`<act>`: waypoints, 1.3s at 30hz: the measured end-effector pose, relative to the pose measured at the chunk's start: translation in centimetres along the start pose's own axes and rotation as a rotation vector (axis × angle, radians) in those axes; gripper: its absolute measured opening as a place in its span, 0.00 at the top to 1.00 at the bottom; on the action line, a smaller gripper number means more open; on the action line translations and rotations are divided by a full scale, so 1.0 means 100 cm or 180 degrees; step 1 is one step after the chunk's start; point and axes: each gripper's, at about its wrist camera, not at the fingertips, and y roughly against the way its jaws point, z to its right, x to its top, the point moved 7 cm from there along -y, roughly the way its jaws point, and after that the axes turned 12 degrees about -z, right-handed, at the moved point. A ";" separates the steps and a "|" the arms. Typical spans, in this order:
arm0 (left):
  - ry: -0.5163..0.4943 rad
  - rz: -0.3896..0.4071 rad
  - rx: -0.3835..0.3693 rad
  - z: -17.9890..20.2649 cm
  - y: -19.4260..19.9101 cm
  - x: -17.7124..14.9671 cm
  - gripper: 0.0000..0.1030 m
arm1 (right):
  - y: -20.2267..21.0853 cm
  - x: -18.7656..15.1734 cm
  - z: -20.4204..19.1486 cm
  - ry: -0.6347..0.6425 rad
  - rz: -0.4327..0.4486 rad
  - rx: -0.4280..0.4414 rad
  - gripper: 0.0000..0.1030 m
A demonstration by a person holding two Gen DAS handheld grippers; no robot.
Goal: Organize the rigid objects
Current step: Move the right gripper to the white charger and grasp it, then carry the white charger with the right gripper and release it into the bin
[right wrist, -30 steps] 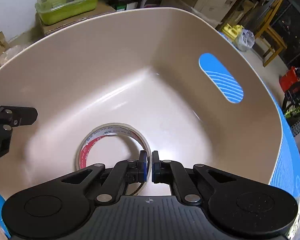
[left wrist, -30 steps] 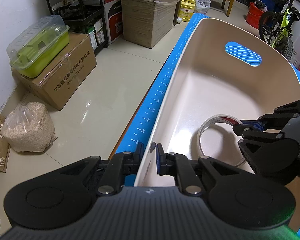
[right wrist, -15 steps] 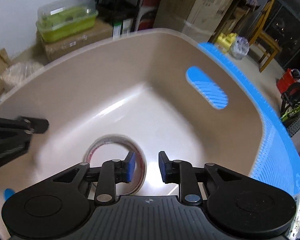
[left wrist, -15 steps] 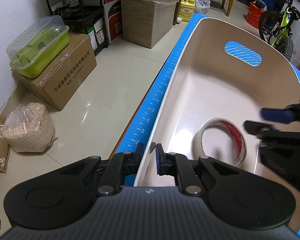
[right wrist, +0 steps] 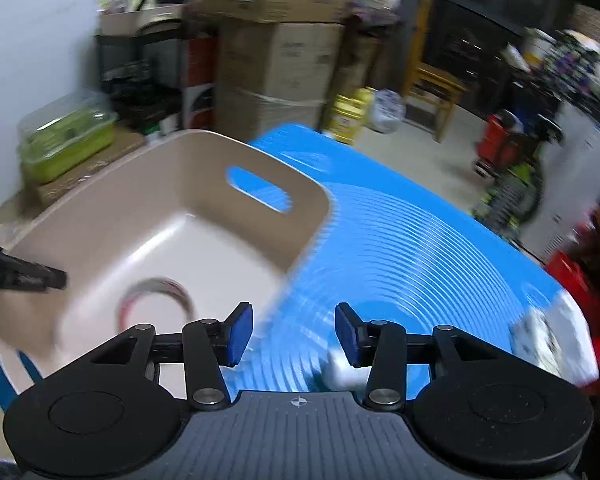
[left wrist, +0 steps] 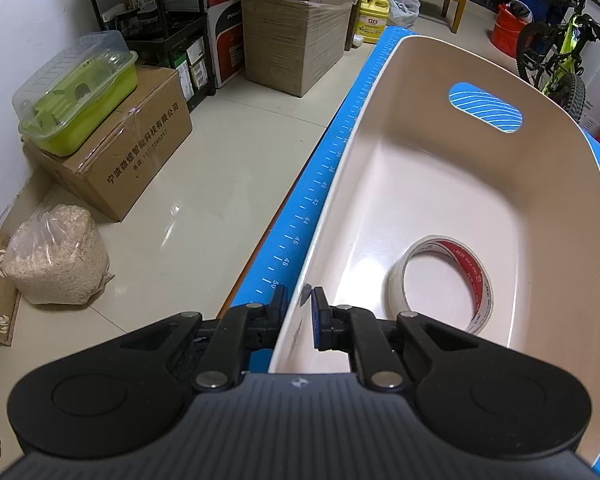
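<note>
Item: tape roll (left wrist: 446, 280), lying flat on the floor of the beige tub (left wrist: 432, 184), near end. Left gripper (left wrist: 299, 308) pinched on the tub's near rim; keep it steady. Right gripper (right wrist: 294, 330) empty over the blue mat (right wrist: 400, 248), jaws opening; widen fully before the next object.

- The blue mat (left wrist: 320, 196) on the counter carries a white ruler scale down its edge; 40, 42, 44, 46, 48 and 50 can be read, centre of the left wrist view.
- The cardboard box (left wrist: 140, 148) at left under the green container bears black Chinese print: 宁波微煜智能科技有限公司, with a phone number below, too small to read fully.
- The dark box (left wrist: 228, 52) by the shelf shows "PANT", cut off.
- The tape roll (left wrist: 472, 268) has red-band lettering, illegible.
</note>
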 end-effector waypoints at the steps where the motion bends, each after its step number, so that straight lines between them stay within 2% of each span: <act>1: 0.0000 0.0001 0.0001 0.000 0.000 0.000 0.86 | -0.001 -0.007 0.009 -0.0079 -0.0036 -0.0032 0.41; 5: 0.0001 0.0000 -0.0005 0.000 0.000 0.000 0.86 | -0.016 -0.036 0.036 -0.0422 -0.0248 -0.0094 0.40; 11: 0.0000 0.0000 -0.0005 0.000 0.000 0.000 0.86 | -0.050 -0.074 0.049 -0.0757 -0.0533 -0.0096 0.40; 15: 0.0006 -0.0001 -0.0012 0.000 0.000 -0.001 0.86 | -0.069 -0.084 0.046 -0.0919 -0.0656 -0.0008 0.36; 22: 0.0007 0.0000 -0.0020 0.001 0.000 0.000 0.86 | -0.082 -0.084 0.038 -0.0945 -0.0759 -0.0059 0.38; 24: 0.0006 -0.0001 -0.0020 0.000 0.001 0.000 0.86 | -0.083 -0.084 0.038 -0.0972 -0.0750 -0.0052 0.43; 32: 0.0022 -0.0003 -0.0069 -0.002 0.001 -0.001 0.86 | -0.076 -0.087 0.030 -0.0851 -0.0664 -0.0131 0.43; 39: 0.0013 -0.0002 -0.0054 -0.003 0.001 -0.001 0.86 | -0.061 -0.086 0.035 -0.0882 -0.0445 -0.0223 0.44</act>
